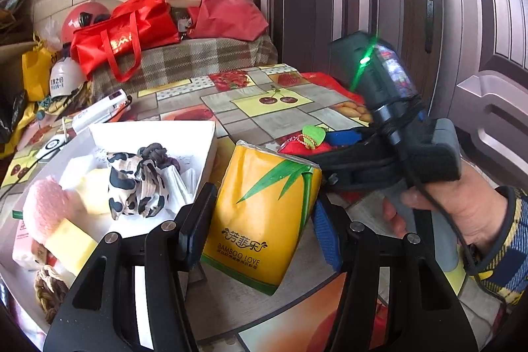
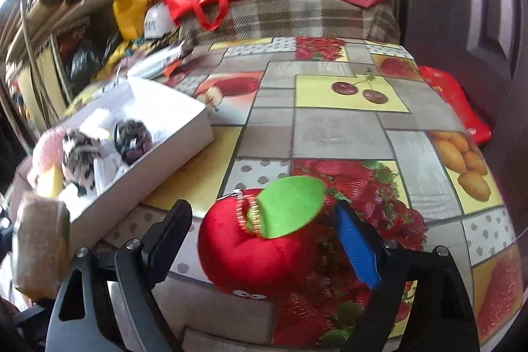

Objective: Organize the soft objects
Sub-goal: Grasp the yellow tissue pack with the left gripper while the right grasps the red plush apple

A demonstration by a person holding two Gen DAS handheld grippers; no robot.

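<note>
- Lower centre, left view: left gripper jaws grasping tissue pack, beside white box.
- Right gripper jaws spread round red plush apple, on counter, w/o clamping.
- Risk: slick pack wrapper may slip; apple could roll off.

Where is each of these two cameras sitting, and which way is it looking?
Left wrist: sits on the left gripper, facing forward at a yellow tissue pack between its fingers; the person's right hand shows.
Right wrist: sits on the right gripper, facing a red plush apple with a green leaf over the fruit-print tablecloth.
Shared: the white cardboard tray of soft items.
</note>
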